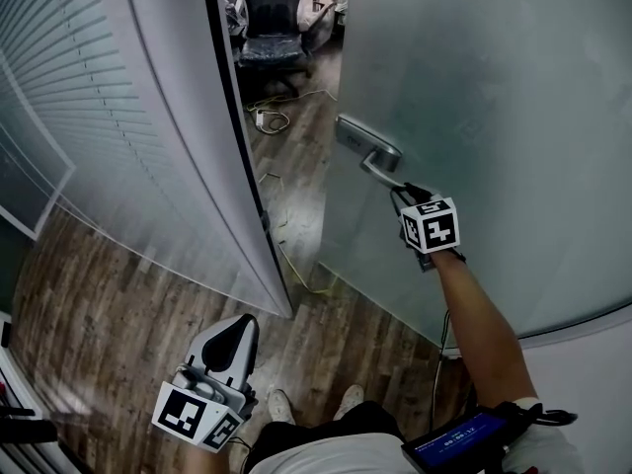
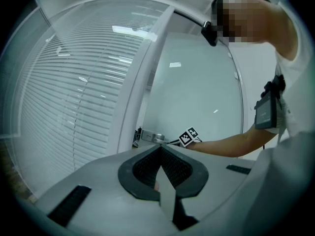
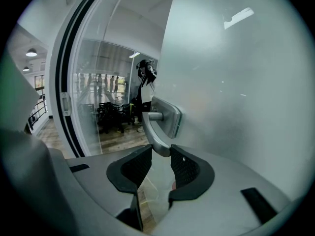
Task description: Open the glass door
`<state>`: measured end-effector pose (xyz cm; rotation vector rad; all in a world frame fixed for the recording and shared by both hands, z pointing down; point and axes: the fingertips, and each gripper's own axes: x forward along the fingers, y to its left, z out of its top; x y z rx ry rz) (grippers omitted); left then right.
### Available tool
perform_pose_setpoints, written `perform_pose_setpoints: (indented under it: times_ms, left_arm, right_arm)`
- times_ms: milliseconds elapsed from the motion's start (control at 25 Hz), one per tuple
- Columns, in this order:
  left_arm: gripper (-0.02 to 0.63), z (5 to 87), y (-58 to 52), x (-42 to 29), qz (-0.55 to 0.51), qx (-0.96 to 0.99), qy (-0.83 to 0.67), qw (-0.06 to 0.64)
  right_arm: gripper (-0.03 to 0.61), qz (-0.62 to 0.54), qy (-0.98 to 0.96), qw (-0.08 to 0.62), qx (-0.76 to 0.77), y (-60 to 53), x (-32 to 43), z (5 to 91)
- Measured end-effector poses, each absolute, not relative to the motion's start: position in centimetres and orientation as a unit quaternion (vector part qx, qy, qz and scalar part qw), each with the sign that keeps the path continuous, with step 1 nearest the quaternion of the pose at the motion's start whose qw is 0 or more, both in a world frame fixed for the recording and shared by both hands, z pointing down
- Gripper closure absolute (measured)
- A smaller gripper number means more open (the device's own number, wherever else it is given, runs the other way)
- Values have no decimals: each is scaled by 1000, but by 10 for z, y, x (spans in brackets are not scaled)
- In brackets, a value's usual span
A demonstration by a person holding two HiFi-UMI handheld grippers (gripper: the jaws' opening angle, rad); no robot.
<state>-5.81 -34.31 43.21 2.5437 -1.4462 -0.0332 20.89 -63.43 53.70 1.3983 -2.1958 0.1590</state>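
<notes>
The frosted glass door [image 1: 494, 87] stands partly open, with a gap between it and the frame. Its metal lever handle [image 1: 380, 161] sticks out near the door's edge. My right gripper [image 1: 403, 191] is shut on the free end of that lever. In the right gripper view the lever handle [image 3: 160, 132] comes down from its plate and ends between the two pads of my right gripper [image 3: 158, 151], which press on it. My left gripper [image 1: 235, 329] hangs low at the left, away from the door, shut on nothing. The left gripper [image 2: 160, 149] shows its pads meeting.
A curved glass wall with blinds [image 1: 118, 117] and its dark door frame [image 1: 222, 87] stand left of the gap. Through the gap I see an office chair [image 1: 272, 28] and cables [image 1: 272, 118] on the wooden floor. My shoes [image 1: 281, 403] are just below the frame's foot.
</notes>
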Motion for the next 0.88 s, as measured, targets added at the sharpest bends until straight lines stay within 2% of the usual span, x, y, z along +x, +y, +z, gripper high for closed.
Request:
perform_pose_setpoints:
  times_ms: [520,880]
  left_arm:
    - [614,425,-351,-63,-17,849,-517,109]
    - [614,427,-349,-68,-14,844,-525,109]
  right_arm:
    - [456,70,-797,261,541,-675,234,528]
    - [456,57,-773,232,587,-688,250,521]
